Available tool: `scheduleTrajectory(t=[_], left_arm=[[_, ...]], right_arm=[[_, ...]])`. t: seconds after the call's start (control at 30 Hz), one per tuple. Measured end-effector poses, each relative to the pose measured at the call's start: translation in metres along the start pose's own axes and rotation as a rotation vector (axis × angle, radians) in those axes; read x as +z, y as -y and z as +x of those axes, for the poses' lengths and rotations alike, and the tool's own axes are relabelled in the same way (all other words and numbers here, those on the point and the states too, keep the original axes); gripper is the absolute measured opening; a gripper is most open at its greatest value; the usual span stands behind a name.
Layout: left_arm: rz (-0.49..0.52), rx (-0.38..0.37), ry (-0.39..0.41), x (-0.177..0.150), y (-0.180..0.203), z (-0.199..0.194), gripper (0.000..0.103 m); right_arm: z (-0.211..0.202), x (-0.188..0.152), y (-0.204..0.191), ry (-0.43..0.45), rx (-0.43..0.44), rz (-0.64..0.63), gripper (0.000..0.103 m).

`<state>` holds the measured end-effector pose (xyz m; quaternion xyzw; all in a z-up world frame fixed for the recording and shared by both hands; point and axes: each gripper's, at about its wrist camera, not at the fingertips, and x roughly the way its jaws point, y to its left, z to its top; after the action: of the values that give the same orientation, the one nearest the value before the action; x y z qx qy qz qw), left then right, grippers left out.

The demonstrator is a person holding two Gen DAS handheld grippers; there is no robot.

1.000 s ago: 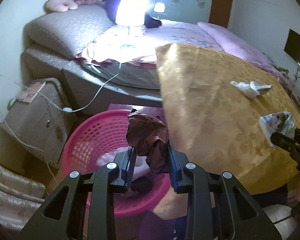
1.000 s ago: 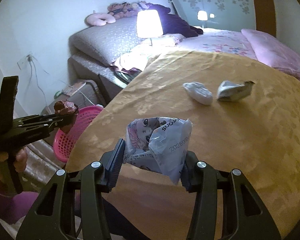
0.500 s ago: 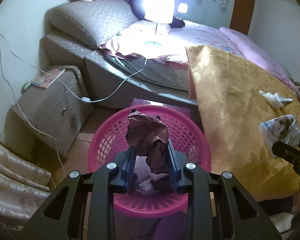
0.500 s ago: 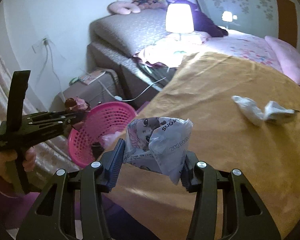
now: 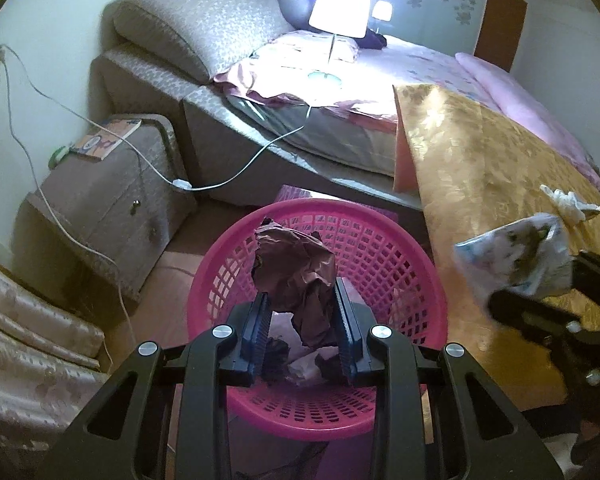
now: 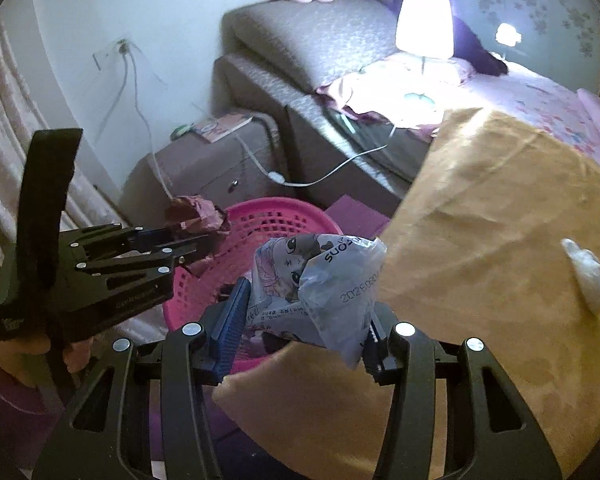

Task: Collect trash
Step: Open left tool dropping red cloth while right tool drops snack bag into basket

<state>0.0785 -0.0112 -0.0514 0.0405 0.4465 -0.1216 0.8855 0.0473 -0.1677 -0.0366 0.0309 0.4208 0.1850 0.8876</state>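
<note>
My left gripper (image 5: 300, 328) is shut on a crumpled dark maroon paper (image 5: 296, 276) and holds it over the pink basket (image 5: 400, 264). The basket holds several scraps. My right gripper (image 6: 300, 328) is shut on a crumpled printed plastic wrapper (image 6: 312, 280) at the corner of the gold-clothed table (image 6: 500, 240), next to the basket (image 6: 276, 220). The left gripper (image 6: 204, 236) with its maroon paper (image 6: 198, 218) shows in the right wrist view. The wrapper (image 5: 516, 256) shows in the left wrist view. White crumpled trash (image 6: 588, 276) lies on the table; it also shows in the left wrist view (image 5: 568, 202).
A brown nightstand (image 5: 100, 208) with a book stands left of the basket. A bed (image 5: 340, 92) with a lit lamp (image 5: 340, 0) lies behind. A white cable (image 5: 220, 176) trails to the floor. A curtain (image 5: 28, 360) hangs at the near left.
Both grippers moved left from the table toward the basket. The left gripper now holds the maroon paper over the basket's middle. The right gripper with the wrapper reached the table's corner.
</note>
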Motion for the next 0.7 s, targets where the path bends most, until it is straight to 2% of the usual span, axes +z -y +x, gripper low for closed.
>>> scheduleTrajectory(t=[0.27, 0.4, 0.47, 0.53, 0.7], left_arm=[[-0.026, 0.006, -0.015, -0.001, -0.006, 0.006, 0.032], [-0.033, 0.011, -0.019, -0.001, -0.009, 0.008, 0.036], [-0.039, 0.010, -0.021, -0.001, -0.010, 0.009, 0.045], [-0.044, 0.014, -0.019, 0.000, -0.011, 0.009, 0.048], [-0.059, 0.027, -0.014, 0.000, -0.015, 0.008, 0.063]], right_arm=[[0.024, 0.009, -0.007, -0.045, 0.014, -0.014, 0.049], [0.033, 0.012, -0.010, -0.067, 0.012, -0.027, 0.053], [0.036, 0.012, -0.013, -0.072, 0.010, -0.037, 0.056], [0.036, 0.011, -0.014, -0.066, 0.002, -0.038, 0.064], [0.035, 0.009, -0.011, -0.058, 0.001, -0.023, 0.070]])
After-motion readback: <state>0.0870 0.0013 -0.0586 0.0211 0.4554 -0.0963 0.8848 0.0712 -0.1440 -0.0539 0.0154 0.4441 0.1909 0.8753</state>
